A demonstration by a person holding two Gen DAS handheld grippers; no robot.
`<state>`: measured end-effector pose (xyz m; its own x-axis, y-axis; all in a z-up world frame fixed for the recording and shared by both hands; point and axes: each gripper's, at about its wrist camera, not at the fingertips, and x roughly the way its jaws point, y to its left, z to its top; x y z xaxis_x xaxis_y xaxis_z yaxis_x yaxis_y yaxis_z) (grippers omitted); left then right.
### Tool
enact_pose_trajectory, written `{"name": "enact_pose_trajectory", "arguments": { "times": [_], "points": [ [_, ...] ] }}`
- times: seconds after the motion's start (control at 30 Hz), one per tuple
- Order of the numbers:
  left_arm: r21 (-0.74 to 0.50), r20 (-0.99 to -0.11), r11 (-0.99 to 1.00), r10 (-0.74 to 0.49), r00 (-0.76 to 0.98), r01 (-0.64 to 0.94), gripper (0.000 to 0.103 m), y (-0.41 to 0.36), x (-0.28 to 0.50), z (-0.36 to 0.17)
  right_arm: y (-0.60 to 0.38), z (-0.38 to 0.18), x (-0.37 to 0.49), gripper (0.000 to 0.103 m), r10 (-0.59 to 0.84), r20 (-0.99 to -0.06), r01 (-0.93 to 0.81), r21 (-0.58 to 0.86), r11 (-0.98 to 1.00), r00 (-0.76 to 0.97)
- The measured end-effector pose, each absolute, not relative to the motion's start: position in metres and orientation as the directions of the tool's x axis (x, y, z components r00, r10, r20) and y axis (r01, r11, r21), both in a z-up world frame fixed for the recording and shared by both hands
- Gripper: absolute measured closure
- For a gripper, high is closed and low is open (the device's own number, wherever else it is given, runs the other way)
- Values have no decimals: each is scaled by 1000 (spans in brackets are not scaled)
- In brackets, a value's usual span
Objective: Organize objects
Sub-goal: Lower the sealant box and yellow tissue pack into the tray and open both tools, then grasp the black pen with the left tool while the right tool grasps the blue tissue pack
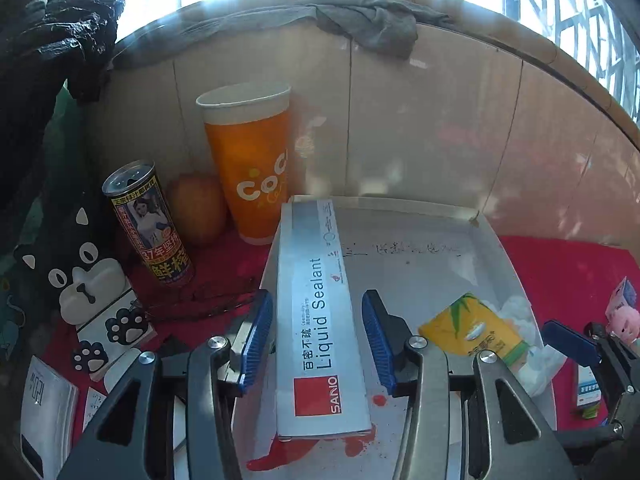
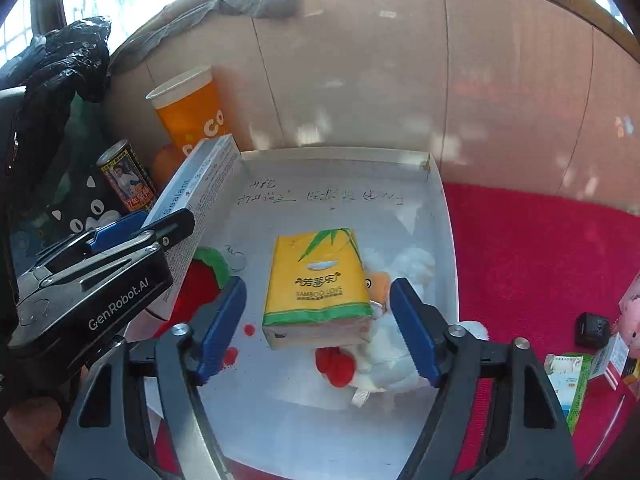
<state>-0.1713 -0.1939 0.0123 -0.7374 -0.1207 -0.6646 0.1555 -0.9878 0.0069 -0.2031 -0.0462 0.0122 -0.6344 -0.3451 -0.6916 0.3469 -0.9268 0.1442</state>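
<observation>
My left tongs [image 1: 318, 338] stood partly open, their blue pads on either side of the long grey carton [image 1: 320, 320] printed "SANO" and "Liquid Sealant", with a gap visible at each pad; the carton leaned along the left wall of the white tray [image 1: 492, 240]. My right tongs [image 2: 318, 330] stood wide open, clear of the yellow tissue pack [image 2: 318, 288] lettered "BAMBOO LOVE", which rested on a white plush toy [image 2: 384, 344] inside the tray, toward its right wall. Handwriting ran across the tray floor near the far wall; I could not read it. The left tongs' body read "GenRobot.AI". Beyond the tray's far left corner, on the red cloth [image 2: 520, 260], stood an orange paper cup [image 1: 250, 168] marked "CoCo", an apple [image 1: 196, 208] and a printed drink can [image 1: 150, 224]. A small green carton [image 2: 572, 384] lay off the tray's near right corner.
</observation>
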Motion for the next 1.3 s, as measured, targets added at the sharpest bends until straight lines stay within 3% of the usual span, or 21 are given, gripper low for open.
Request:
{"name": "enact_pose_trajectory", "arguments": {
  "times": [0.03,0.07,0.1,0.33,0.5,0.67,0.93,1.07,1.3],
  "points": [
    [13,-664,-988,-124,-738,154,15,-193,-171,12,-46,13,-200,0,-343,-681,352,133,-927,-647],
    [11,-655,-989,-120,-746,149,3,-193,-169,13,-46,13,-197,0,-337,-673,351,121,-928,-658],
    [7,-639,-990,-115,-760,143,0,-192,-165,14,-45,15,-195,0,-329,-669,351,109,-930,-666],
    [17,-515,-983,-164,-842,182,0,-185,-134,42,-28,29,-158,0,-340,-601,360,93,-928,-723],
    [-1,-489,-988,-136,-862,157,0,-172,-115,53,-3,39,-124,0,-348,-578,352,109,-930,-738],
    [-26,-409,-995,-81,-909,100,0,-151,-84,55,48,49,-93,0,-362,-549,316,181,-932,-753],
    [-49,-431,-997,78,-899,-63,0,-109,-71,55,162,63,-63,0,-189,-483,69,254,-965,-855],
    [-50,-486,-979,198,-851,-200,0,-71,-64,45,217,64,-53,0,-60,-472,-69,252,-965,-880],
    [-85,-596,-894,400,-696,-441,0,4,-58,10,300,46,-49,0,109,-552,-278,232,-932,-827]
  ]
}}
